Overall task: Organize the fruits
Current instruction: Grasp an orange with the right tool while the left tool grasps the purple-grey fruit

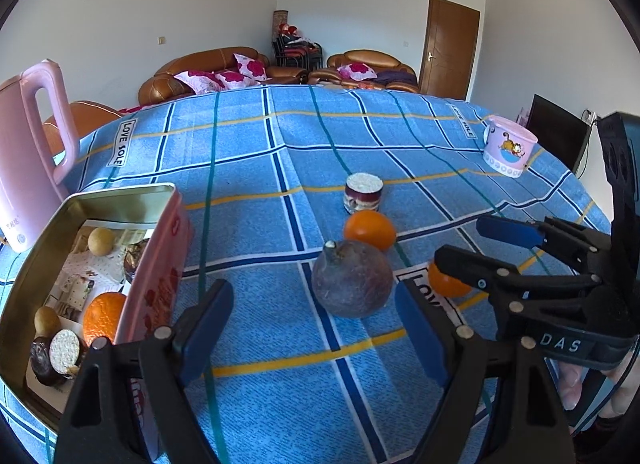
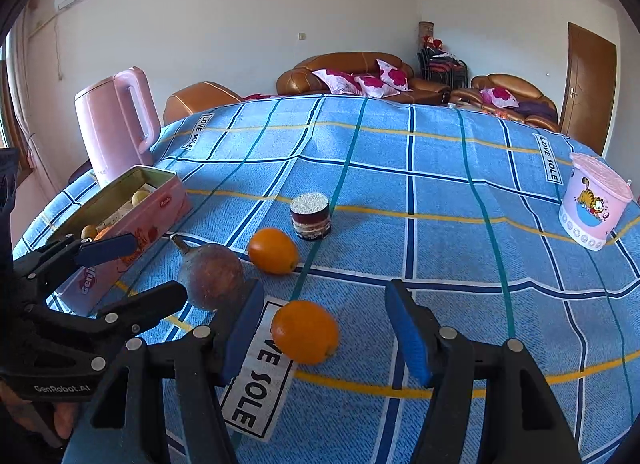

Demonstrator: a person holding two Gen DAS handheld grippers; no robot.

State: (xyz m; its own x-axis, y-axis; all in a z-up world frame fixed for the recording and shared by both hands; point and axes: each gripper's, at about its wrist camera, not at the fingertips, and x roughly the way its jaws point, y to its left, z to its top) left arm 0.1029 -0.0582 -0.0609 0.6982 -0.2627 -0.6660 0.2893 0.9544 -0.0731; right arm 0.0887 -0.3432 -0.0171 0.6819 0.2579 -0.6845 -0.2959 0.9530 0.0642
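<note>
A purple-brown round fruit with a stem (image 1: 352,280) (image 2: 211,276) lies on the blue checked cloth just ahead of my open left gripper (image 1: 316,330). Two oranges lie near it: one behind it (image 1: 370,229) (image 2: 273,250), one (image 2: 305,332) (image 1: 444,284) between the pads of my open right gripper (image 2: 325,330). A cut purple fruit piece (image 1: 363,192) (image 2: 311,217) stands farther back. An open pink tin (image 1: 160,264) (image 2: 132,223) at the left holds an orange (image 1: 103,316), small yellow fruits and a cut piece. Each gripper shows in the other's view, the right one (image 1: 492,248) and the left one (image 2: 132,268).
A pink kettle (image 1: 28,167) (image 2: 116,119) stands behind the tin at the table's left edge. A pink cartoon cup (image 1: 508,145) (image 2: 596,199) stands at the far right. Sofas and a door lie beyond the table.
</note>
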